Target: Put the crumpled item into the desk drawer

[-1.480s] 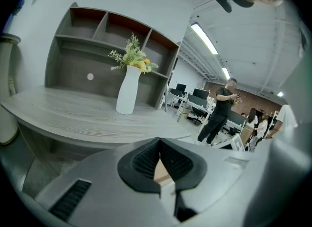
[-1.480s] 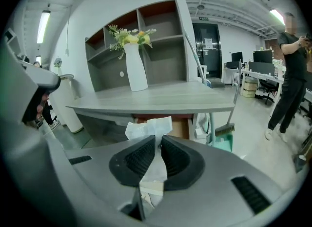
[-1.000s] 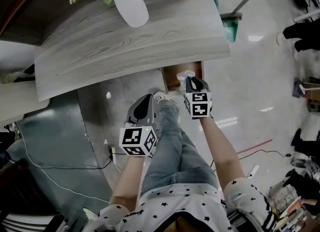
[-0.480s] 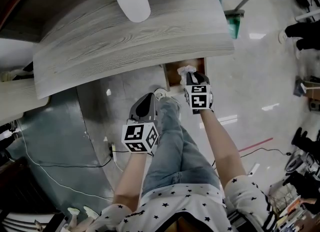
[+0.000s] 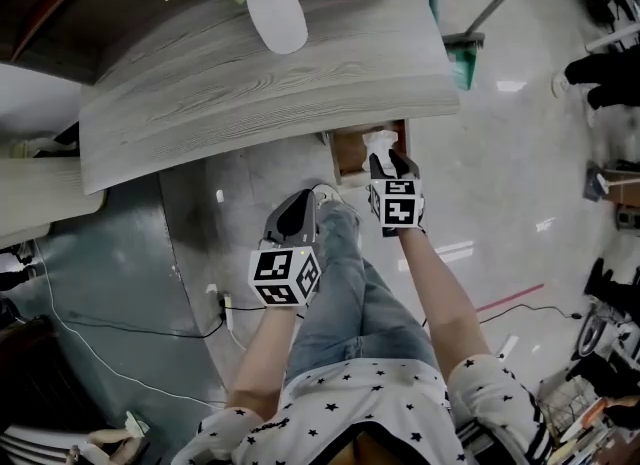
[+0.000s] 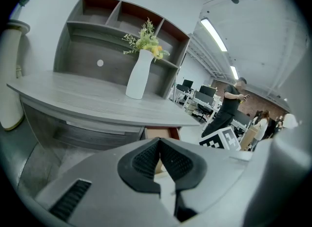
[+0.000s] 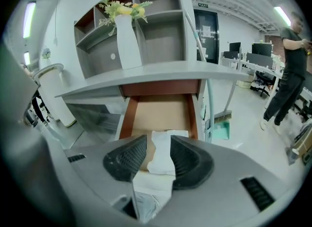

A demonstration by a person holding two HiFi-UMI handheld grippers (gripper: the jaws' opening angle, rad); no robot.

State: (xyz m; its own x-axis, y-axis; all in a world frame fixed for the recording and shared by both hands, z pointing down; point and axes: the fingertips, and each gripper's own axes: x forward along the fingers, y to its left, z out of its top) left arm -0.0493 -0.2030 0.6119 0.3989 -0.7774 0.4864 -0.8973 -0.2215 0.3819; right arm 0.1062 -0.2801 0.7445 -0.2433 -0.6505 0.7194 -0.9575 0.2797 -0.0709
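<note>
The crumpled white item (image 7: 160, 155) lies between the pads of my right gripper (image 7: 158, 142), whose jaws are opening; a gap shows beside the left pad. It hangs over the front of the open brown desk drawer (image 7: 161, 113). In the head view the right gripper (image 5: 392, 161) is at the drawer (image 5: 345, 158) under the grey desk (image 5: 260, 78), the white item (image 5: 380, 140) poking past its tips. My left gripper (image 5: 298, 203) hangs lower left, away from the drawer, empty, its pads (image 6: 146, 157) meeting at the tip.
A white vase (image 5: 277, 15) with flowers stands on the desk top. A broom and green dustpan (image 7: 222, 126) lean just right of the drawer. The person's jeans-clad leg (image 5: 350, 283) is between the grippers. People (image 7: 287, 70) stand far right; cables (image 5: 150, 338) trail on the floor.
The right gripper has edged a little toward the drawer with the white item sticking out ahead of it. The left gripper has stayed about where it was.
</note>
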